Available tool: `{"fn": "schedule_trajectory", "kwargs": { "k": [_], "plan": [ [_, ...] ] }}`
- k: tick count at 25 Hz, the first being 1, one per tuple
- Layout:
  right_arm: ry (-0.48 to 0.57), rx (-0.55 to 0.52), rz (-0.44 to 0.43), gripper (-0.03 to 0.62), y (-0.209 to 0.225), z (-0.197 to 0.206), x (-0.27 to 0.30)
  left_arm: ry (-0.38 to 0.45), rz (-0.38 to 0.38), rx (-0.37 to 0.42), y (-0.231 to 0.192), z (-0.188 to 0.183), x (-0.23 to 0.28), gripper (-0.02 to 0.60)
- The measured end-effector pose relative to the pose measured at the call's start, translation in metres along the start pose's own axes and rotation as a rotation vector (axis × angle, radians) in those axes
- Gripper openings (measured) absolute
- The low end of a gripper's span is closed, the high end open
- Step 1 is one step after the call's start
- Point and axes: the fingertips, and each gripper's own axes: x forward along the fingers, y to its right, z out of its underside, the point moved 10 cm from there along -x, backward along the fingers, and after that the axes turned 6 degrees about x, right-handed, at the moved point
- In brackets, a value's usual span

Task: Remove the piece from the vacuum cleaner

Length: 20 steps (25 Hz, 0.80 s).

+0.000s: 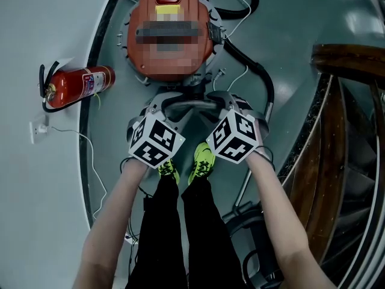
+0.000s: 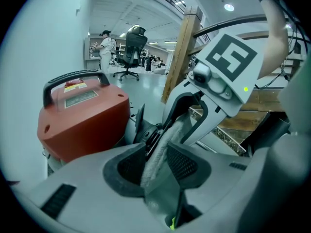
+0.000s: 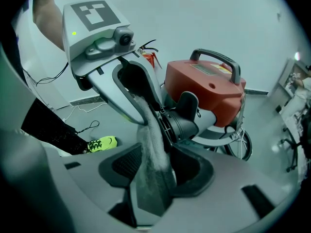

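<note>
Beside the vacuum cleaner (image 1: 170, 32), left gripper (image 2: 156, 160) and right gripper (image 3: 154, 168) each clamp the grey piece (image 1: 191, 103), opposed to balance the pull

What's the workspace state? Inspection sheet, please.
Surface: grey floor.
Job's things: red vacuum cleaner upright; grey piece spans both grippers in front of it.
Clutter: fire extinguisher lying on its side.
Grippers: left gripper closed on the grey piece; right gripper has it between its jaws, contact unclear.
Cables: black hose loops round the vacuum cleaner; white cable runs from a wall socket.
Surroundings: wooden stairs at right; office chair beyond.
</note>
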Motion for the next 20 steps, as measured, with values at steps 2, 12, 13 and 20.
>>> {"fn": "schedule_trajectory", "kwargs": {
  "k": [2, 12, 13, 20],
  "plan": [
    [-0.003, -0.013, -0.006, 0.185, -0.0009, -0.0006, 0.0010, -0.004, -0.001, 0.005, -0.0004, 0.0001, 0.0002, 0.144],
    [0.002, -0.012, -0.021, 0.170, 0.0003, 0.0000, 0.0004, -0.020, 0.015, 0.010, -0.0025, -0.0011, 0.0010, 0.127],
    [0.003, -0.010, -0.022, 0.170, 0.0004, 0.0000, 0.0006, -0.022, 0.015, 0.010, -0.0027, -0.0011, 0.0011, 0.127],
    [0.011, -0.007, -0.023, 0.161, -0.0002, 0.0014, 0.0004, -0.028, 0.017, 0.009, -0.0022, -0.0010, 0.0014, 0.118]
  ]
}}
